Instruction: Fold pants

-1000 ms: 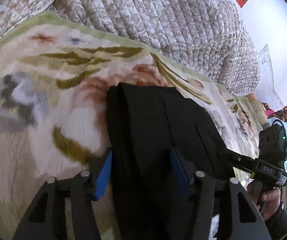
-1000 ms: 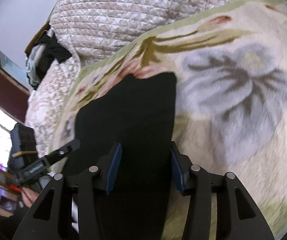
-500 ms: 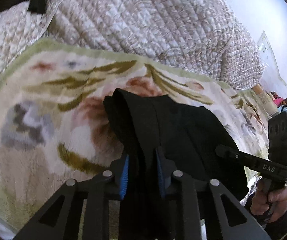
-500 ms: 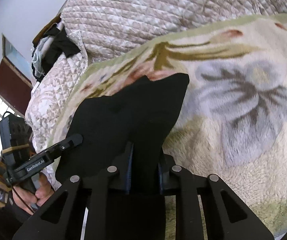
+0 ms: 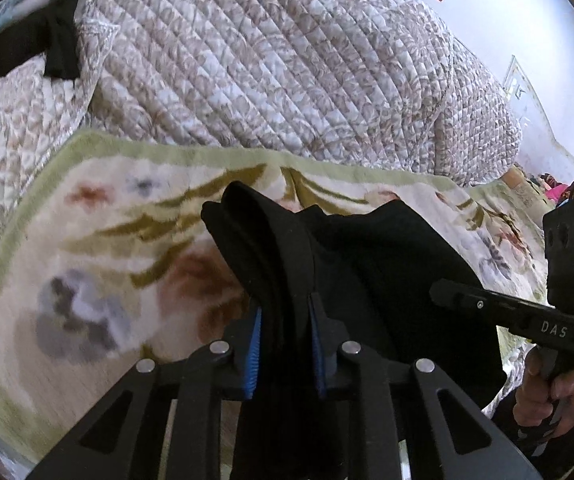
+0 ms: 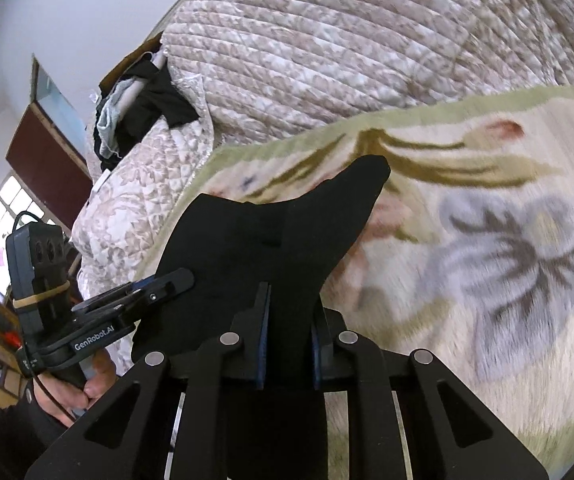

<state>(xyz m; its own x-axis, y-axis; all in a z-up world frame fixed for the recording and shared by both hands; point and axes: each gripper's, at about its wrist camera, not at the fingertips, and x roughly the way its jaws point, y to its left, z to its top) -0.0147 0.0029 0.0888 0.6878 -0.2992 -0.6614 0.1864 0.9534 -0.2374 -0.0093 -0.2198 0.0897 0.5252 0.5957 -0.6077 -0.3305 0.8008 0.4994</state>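
Gripping black pants (image 5: 367, 264) (both tools clamped)

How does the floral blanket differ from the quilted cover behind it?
The floral blanket is plush, with large flowers and a green border; the quilted cover is stitched in small diamonds with a fine beige print. The blanket lies fairly flat under the black pants; the cover is heaped up. Both are pale.
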